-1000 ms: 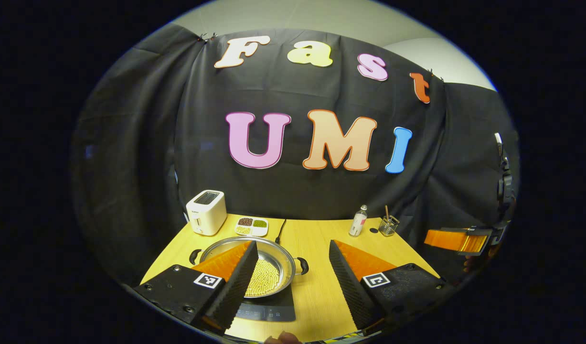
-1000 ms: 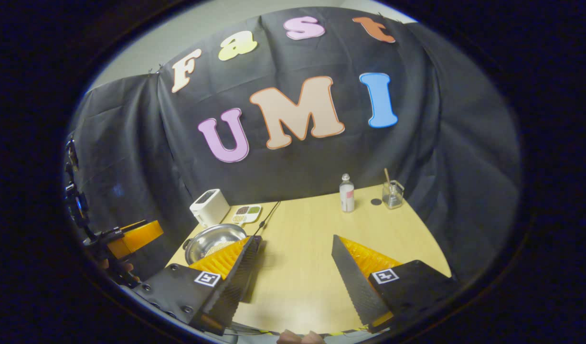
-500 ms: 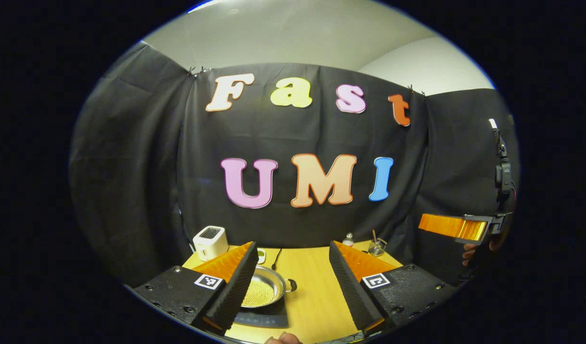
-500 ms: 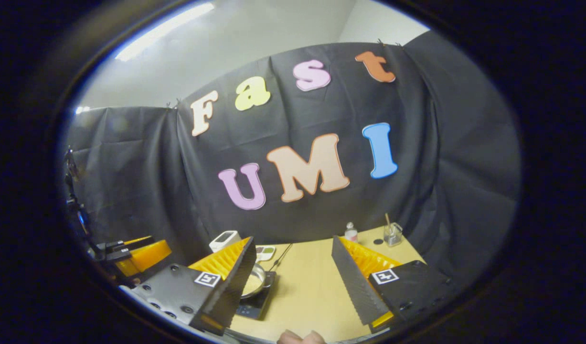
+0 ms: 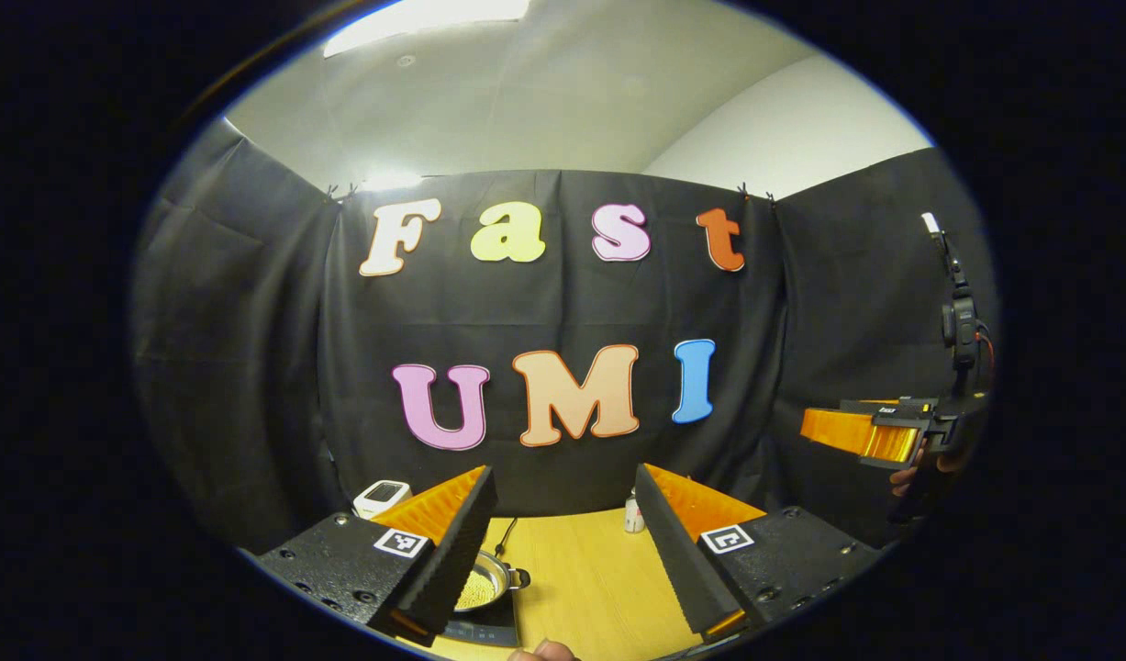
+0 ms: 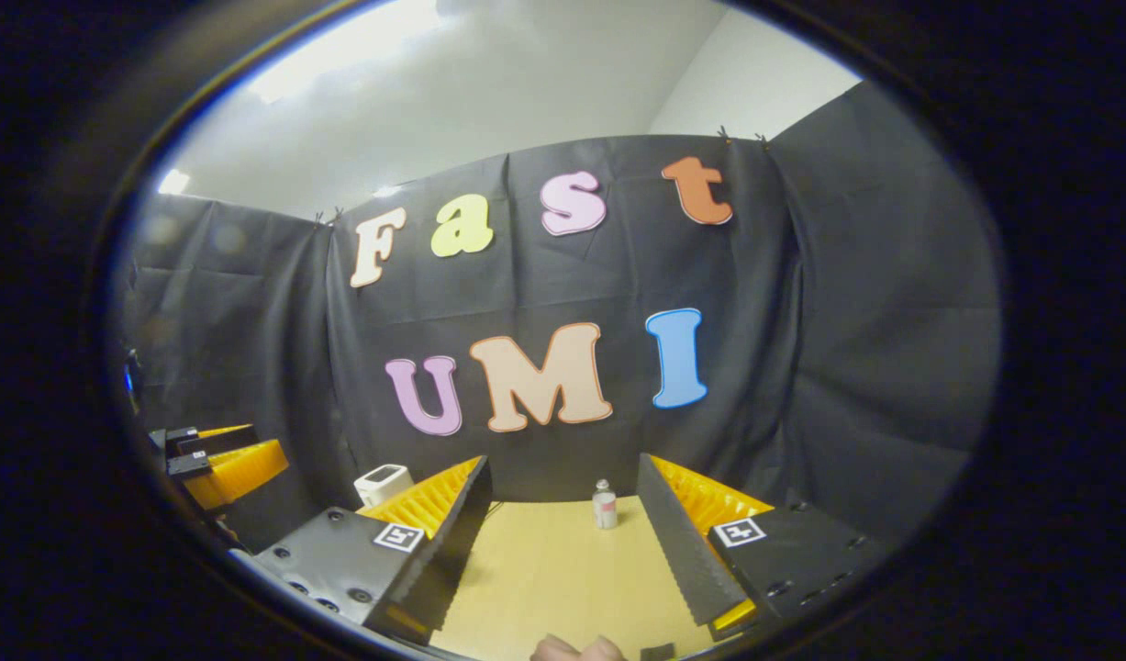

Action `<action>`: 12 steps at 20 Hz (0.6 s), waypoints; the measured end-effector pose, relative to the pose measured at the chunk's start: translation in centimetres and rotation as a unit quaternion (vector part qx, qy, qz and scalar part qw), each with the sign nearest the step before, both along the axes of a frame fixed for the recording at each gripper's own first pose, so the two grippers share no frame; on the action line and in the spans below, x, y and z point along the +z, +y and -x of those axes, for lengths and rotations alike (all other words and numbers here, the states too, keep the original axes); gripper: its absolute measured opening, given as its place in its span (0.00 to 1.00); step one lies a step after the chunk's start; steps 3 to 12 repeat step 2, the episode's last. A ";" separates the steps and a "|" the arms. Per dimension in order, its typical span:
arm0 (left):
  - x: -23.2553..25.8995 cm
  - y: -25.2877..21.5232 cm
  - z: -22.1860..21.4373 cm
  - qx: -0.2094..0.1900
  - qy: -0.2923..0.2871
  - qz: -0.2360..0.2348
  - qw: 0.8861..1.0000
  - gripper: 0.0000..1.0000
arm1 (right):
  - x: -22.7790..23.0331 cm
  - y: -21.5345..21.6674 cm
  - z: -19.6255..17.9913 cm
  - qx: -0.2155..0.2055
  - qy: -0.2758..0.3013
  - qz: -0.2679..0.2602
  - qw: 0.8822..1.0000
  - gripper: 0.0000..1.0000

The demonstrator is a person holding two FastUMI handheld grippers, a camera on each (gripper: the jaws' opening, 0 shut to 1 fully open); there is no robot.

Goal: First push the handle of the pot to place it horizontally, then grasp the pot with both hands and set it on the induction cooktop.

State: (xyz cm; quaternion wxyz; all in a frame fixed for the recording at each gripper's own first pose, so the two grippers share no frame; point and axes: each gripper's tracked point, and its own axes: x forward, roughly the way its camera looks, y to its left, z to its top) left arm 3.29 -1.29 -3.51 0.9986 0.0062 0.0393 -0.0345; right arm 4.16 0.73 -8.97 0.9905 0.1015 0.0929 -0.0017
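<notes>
Steel and shallow, the pot (image 5: pixel 485 582) sits on the dark induction cooktop (image 5: pixel 478 632) at the near left part of the wooden table (image 5: pixel 581 588), seen low in the left gripper view. Its bowl holds a bed of small pale beans, and one black side handle (image 5: pixel 520 578) sticks out level toward the middle of the table. Much of the pot is hidden behind one finger of the left gripper (image 5: pixel 563 542), which is raised above the table and well apart from the pot. Its jaws stand wide open with nothing between them but the view of the tabletop.

Behind the pot a white toaster (image 5: pixel 381 498) stands at the back left corner, and a small bottle (image 5: pixel 632 516) stands near the back edge, toward the middle. A dark cable (image 5: pixel 507 531) runs from the cooktop's side toward the back wall.

The right gripper (image 6: pixel 563 537) is also lifted clear of the table (the same bottle (image 6: pixel 604 506) shows between its fingers, far off, upright). Its jaws are wide apart as well and hold nothing. The toaster (image 6: pixel 383 483) peeks out beside one finger in the right gripper view.

In the left gripper view the right gripper appears again at the far right edge, held up in a hand (image 5: pixel 920 473) and away from the table
</notes>
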 end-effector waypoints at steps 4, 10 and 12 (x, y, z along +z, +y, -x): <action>0.4 -0.1 0.1 0.009 -0.002 -0.004 1.000 0.94 | 0.1 -0.3 0.2 0.004 0.000 -0.005 1.000 0.93; 0.4 -0.1 0.1 0.009 -0.002 -0.004 1.000 0.94 | 0.1 -0.3 0.2 0.004 0.000 -0.005 1.000 0.93; 0.4 -0.1 0.1 0.009 -0.002 -0.004 1.000 0.94 | 0.1 -0.3 0.2 0.004 0.000 -0.005 1.000 0.93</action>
